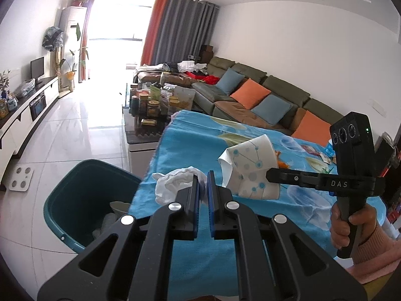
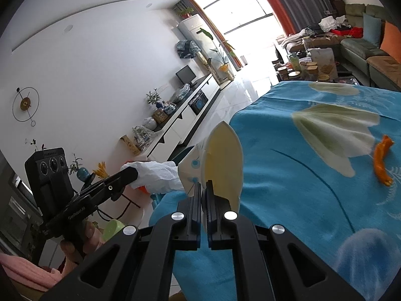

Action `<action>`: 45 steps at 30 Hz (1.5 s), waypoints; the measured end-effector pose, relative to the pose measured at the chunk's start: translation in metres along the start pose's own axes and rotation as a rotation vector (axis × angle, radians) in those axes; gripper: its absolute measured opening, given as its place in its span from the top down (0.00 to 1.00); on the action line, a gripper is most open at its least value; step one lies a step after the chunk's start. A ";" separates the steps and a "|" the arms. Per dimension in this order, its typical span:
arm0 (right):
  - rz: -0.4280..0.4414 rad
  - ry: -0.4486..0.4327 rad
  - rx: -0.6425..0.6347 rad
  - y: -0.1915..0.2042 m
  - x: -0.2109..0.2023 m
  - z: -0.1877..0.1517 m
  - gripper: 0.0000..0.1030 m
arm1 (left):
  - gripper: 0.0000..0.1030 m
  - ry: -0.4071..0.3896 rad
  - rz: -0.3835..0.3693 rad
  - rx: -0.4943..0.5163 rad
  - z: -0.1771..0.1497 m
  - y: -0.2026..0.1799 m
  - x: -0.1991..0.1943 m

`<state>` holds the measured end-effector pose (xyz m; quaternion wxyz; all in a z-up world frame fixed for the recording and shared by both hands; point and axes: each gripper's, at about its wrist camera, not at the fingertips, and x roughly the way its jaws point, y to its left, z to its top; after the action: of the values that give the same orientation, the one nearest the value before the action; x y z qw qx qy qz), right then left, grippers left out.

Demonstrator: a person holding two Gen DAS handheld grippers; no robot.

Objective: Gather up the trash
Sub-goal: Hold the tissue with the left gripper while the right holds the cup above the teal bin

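Left wrist view: we see the left gripper (image 1: 203, 175) at lower centre, jaws clamped on a crumpled white tissue (image 1: 173, 183).
Right gripper (image 2: 203, 188): jaws closed on the rim of a flattened paper cup (image 2: 223, 160) with blue dots.
Cup position: centre of both views, above the blue floral cloth (image 1: 190, 140).
Trash bin (image 1: 75, 193): teal, lower left of the left wrist view, on the tiled floor beside the cloth's edge; we see pale waste inside.
Orange scrap (image 2: 382, 160): lying on the cloth, right edge of the right wrist view.
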<state>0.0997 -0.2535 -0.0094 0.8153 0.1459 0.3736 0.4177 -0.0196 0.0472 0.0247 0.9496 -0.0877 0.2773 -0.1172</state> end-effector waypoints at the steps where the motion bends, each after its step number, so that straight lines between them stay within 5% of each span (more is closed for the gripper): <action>1: 0.003 0.003 -0.004 0.002 0.001 0.001 0.97 | 0.94 -0.002 0.004 -0.002 0.000 0.002 -0.002; 45: 0.093 0.153 -0.144 0.058 0.085 0.028 0.97 | 0.94 -0.029 0.192 -0.103 -0.003 0.082 -0.030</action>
<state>0.1189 -0.1486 -0.0002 0.7724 0.0718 0.3965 0.4910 -0.0316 0.1338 0.0182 0.9546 -0.1110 0.2761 -0.0101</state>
